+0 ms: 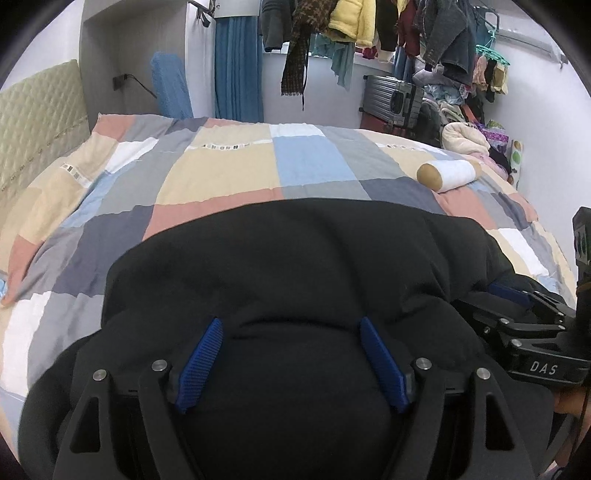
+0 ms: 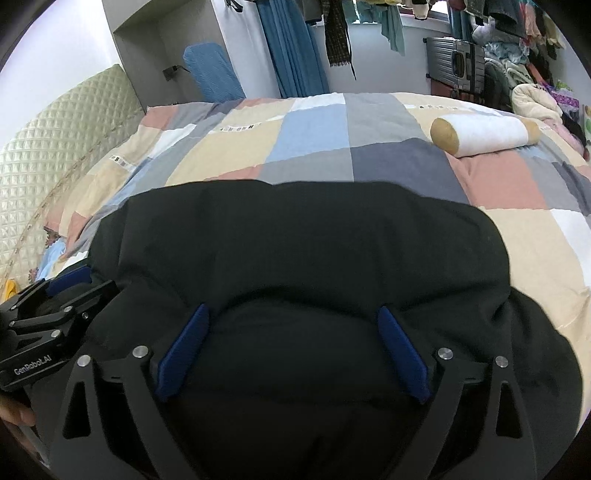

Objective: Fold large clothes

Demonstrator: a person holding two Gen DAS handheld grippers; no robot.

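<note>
Black garment (image 1: pixel 295 266) (thick, puffy) lies bunched on the patchwork bedspread.

**Garment on the bed, a gripper at each near side**

A garment (image 1: pixel 280 266) lies spread on the quilt (image 1: pixel 221 173), which covers the bed. The left gripper (image 1: pixel 291 325) and right gripper (image 2: pixel 291 310) sit side by side over the garment's near part, jaws apart, with cloth bulging up between the pads. Beyond the garment, to the right, a bolster (image 2: pixel 484 134) lies on the quilt. A headboard (image 1: pixel 37 125) stands along the bed's left side. Behind the bed hang a curtain (image 1: pixel 238 62) and clothes (image 1: pixel 347 22); a suitcase (image 1: pixel 391 96) stands at far right.
</note>
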